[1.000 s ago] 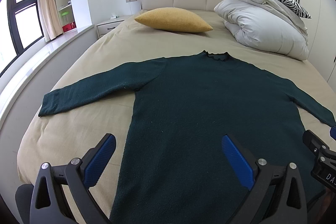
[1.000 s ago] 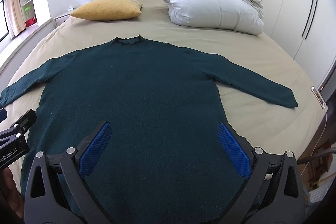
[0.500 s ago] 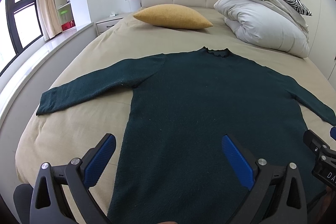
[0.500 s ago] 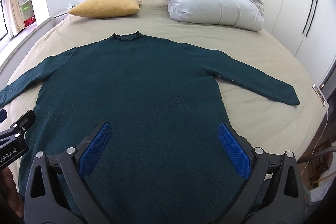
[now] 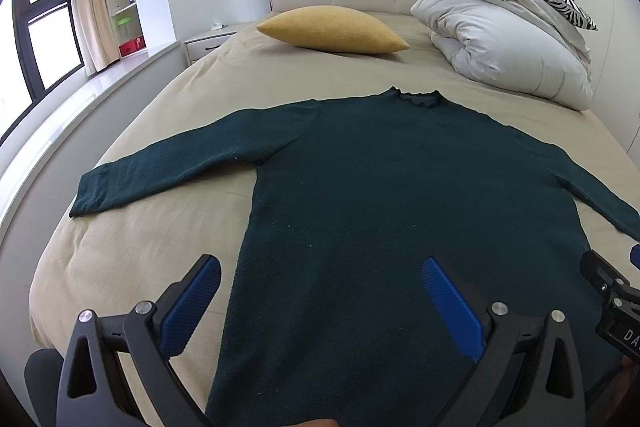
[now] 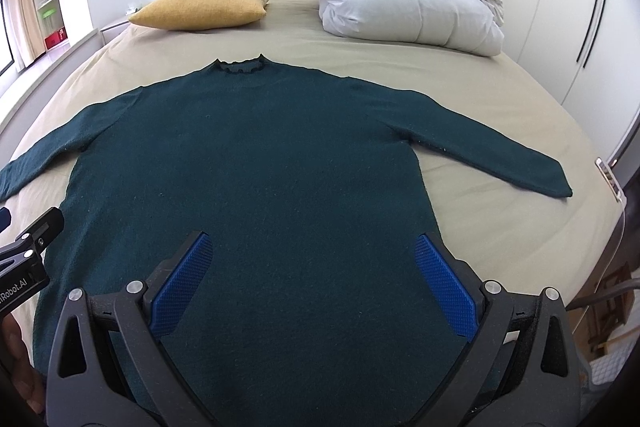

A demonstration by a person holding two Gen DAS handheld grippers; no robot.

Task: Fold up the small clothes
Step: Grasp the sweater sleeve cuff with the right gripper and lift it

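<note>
Dark green sweater lies flat across the bed, collar toward the headboard, hem nearest both left tongs and right tongs, each spread apart, empty.

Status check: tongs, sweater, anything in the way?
Left tongs open, right tongs open, both empty. Green sweater flat, sleeves spread, unfolded. Yellow pillow and duvet sit beyond collar, clear.
</note>
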